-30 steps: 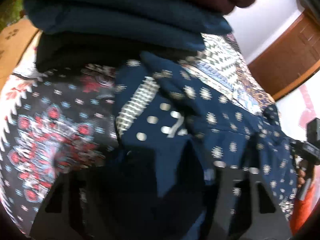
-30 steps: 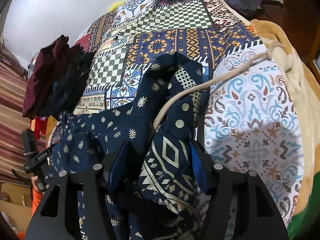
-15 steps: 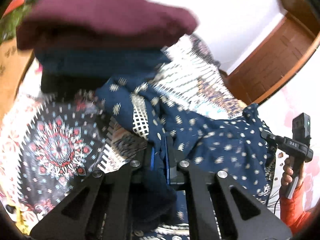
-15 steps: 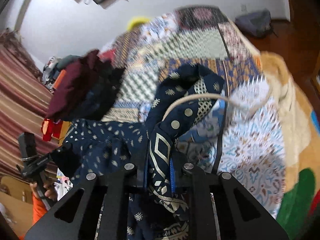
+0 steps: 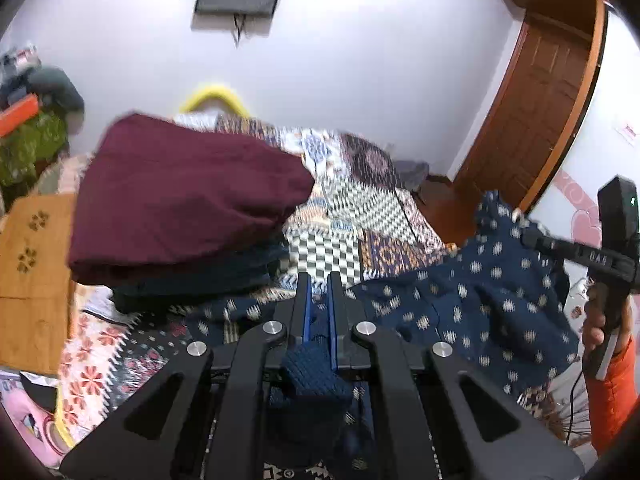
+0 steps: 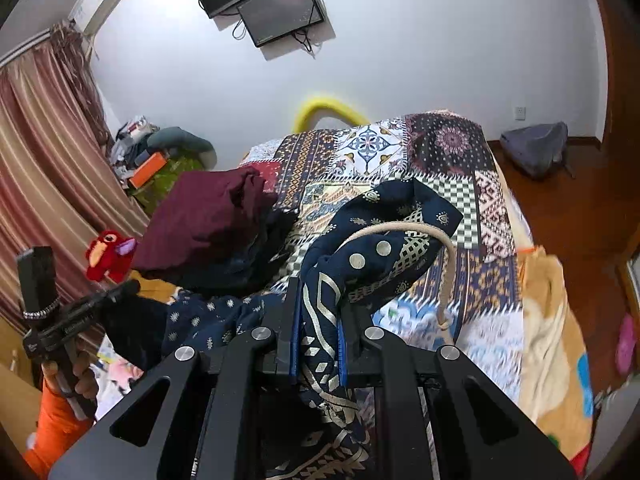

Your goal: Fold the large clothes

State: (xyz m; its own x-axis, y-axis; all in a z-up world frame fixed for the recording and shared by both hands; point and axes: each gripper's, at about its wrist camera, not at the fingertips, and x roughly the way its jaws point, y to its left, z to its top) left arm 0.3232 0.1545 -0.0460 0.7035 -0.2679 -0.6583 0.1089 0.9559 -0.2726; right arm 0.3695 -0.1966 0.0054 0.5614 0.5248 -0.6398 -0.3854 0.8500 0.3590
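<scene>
Both tools clamped on the navy patterned garment (image 6: 384, 256): left tool (image 5: 319, 312) and right tool (image 6: 318, 320) each pinching an edge, cloth stretched between them above the patchwork bed (image 6: 448, 148), beside the maroon folded pile (image 5: 180, 196).

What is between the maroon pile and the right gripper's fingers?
In the right wrist view, patchwork bedspread and a raised fold of the navy garment lie between the maroon pile and the right gripper, which is shut on that garment.

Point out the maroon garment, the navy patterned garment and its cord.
maroon garment (image 5: 188, 196), left wrist view, top face.
navy patterned garment (image 6: 360, 264), right wrist view, raised fold.
cord (image 6: 444, 248), right wrist view, bend.
</scene>
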